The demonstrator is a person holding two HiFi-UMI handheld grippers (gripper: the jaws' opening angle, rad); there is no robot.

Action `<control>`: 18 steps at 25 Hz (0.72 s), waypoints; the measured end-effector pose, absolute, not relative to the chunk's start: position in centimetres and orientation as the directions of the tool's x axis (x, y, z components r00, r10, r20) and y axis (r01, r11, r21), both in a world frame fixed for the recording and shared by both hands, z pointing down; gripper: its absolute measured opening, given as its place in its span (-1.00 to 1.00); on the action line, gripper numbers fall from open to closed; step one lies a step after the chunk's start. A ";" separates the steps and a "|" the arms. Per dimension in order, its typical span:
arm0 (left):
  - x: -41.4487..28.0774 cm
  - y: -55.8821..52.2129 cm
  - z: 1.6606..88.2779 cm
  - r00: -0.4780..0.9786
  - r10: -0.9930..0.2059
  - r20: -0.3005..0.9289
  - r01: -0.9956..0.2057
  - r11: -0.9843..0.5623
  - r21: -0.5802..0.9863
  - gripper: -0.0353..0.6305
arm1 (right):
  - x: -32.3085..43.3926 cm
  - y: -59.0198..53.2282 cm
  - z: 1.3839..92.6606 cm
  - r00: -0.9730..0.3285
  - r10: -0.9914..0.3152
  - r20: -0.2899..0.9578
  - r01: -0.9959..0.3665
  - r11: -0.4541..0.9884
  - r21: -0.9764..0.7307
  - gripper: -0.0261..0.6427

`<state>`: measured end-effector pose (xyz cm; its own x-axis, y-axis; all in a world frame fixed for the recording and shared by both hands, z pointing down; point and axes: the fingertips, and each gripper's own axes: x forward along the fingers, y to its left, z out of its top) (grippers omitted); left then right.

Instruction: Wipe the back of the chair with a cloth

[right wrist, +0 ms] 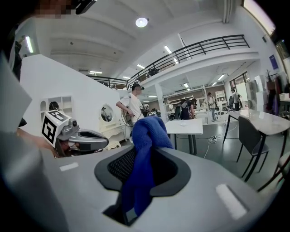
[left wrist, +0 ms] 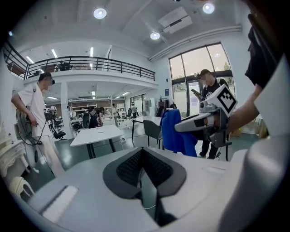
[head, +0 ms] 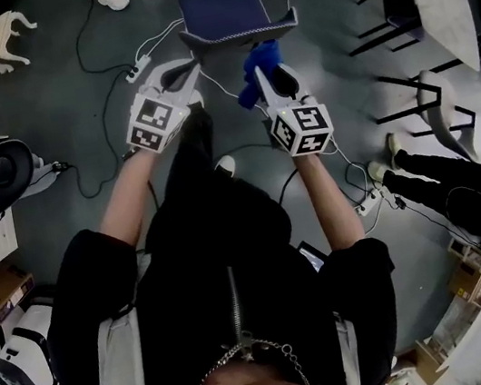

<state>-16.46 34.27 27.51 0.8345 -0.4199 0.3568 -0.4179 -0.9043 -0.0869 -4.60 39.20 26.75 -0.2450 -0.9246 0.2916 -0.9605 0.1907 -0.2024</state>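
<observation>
The right gripper (right wrist: 143,168) pinched only a fold of the blue cloth (head: 260,62), so a hard drag across the chair back (head: 240,32) could probably tug it free. The chair (head: 221,1) might also slide off, since the left gripper (head: 189,67), jaws closed on nothing, steadied nothing. The cloth looked soft and thick, humped loosely above the jaws at the back's near edge, contact unclear.
</observation>
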 end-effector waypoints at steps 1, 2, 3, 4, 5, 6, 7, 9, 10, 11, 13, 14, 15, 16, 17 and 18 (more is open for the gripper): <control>-16.4 33.2 27.8 0.835 -0.419 0.358 -0.418 -0.904 -0.083 -0.86 | -4.7 38.1 27.0 -0.249 -0.922 0.298 -0.960 0.194 -0.201 -0.61; -16.3 32.0 28.0 0.836 -0.419 0.355 -0.420 -0.904 -0.079 -0.86 | -4.8 36.9 27.2 -0.254 -0.918 0.305 -0.959 0.200 -0.200 -0.61; -16.2 30.6 28.3 0.837 -0.421 0.350 -0.423 -0.903 -0.076 -0.86 | -4.8 35.7 27.4 -0.260 -0.914 0.311 -0.959 0.206 -0.197 -0.61; -16.0 29.2 28.5 0.837 -0.421 0.349 -0.425 -0.903 -0.070 -0.86 | -4.8 34.4 27.6 -0.265 -0.911 0.318 -0.958 0.211 -0.194 -0.61; -15.8 27.9 28.8 0.836 -0.419 0.354 -0.425 -0.903 -0.063 -0.86 | -4.7 33.1 27.8 -0.268 -0.907 0.325 -0.958 0.214 -0.192 -0.61; -15.6 26.4 29.0 0.836 -0.415 0.358 -0.424 -0.904 -0.057 -0.86 | -4.7 31.8 27.9 -0.271 -0.903 0.332 -0.957 0.217 -0.192 -0.61; -15.3 25.0 29.2 0.838 -0.411 0.359 -0.421 -0.905 -0.052 -0.86 | -4.6 30.6 28.1 -0.274 -0.899 0.341 -0.957 0.218 -0.192 -0.61; -14.6 22.2 29.4 0.843 -0.402 0.359 -0.415 -0.909 -0.043 -0.86 | -4.1 27.9 28.6 -0.274 -0.890 0.364 -0.957 0.216 -0.193 -0.61; -14.2 20.8 29.4 0.843 -0.395 0.365 -0.410 -0.911 -0.038 -0.86 | -3.8 26.5 29.0 -0.273 -0.885 0.376 -0.958 0.214 -0.193 -0.61; -13.8 19.4 29.5 0.843 -0.387 0.374 -0.405 -0.914 -0.032 -0.86 | -3.5 25.1 29.4 -0.274 -0.880 0.387 -0.958 0.214 -0.192 -0.61; -13.1 16.6 30.1 0.842 -0.370 0.392 -0.395 -0.919 -0.020 -0.86 | -2.9 22.2 30.4 -0.281 -0.870 0.406 -0.957 0.222 -0.187 -0.61; -12.9 15.2 30.6 0.841 -0.362 0.401 -0.389 -0.921 -0.015 -0.86 | -2.6 20.8 31.0 -0.283 -0.864 0.415 -0.957 0.225 -0.184 -0.61; -12.8 13.9 31.2 0.839 -0.355 0.412 -0.385 -0.923 -0.011 -0.86 | -2.3 19.6 31.6 -0.283 -0.860 0.425 -0.957 0.225 -0.182 -0.61; -12.9 12.7 31.8 0.837 -0.348 0.423 -0.382 -0.924 -0.005 -0.86 | -2.1 18.5 32.1 -0.280 -0.856 0.436 -0.958 0.222 -0.179 -0.61; -12.9 11.6 32.3 0.837 -0.340 0.429 -0.379 -0.925 0.006 -0.86 | -1.9 17.5 32.6 -0.276 -0.852 0.445 -0.960 0.221 -0.174 -0.61; -13.0 10.5 32.6 0.839 -0.333 0.430 -0.378 -0.926 0.022 -0.86 | -1.9 16.6 33.0 -0.272 -0.849 0.454 -0.962 0.220 -0.165 -0.61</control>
<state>-12.98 10.52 32.62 0.8394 -0.3326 0.4299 -0.3779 -0.9256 0.0217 -1.85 16.58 32.95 -0.2717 -0.8485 0.4541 -0.9616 0.2195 -0.1650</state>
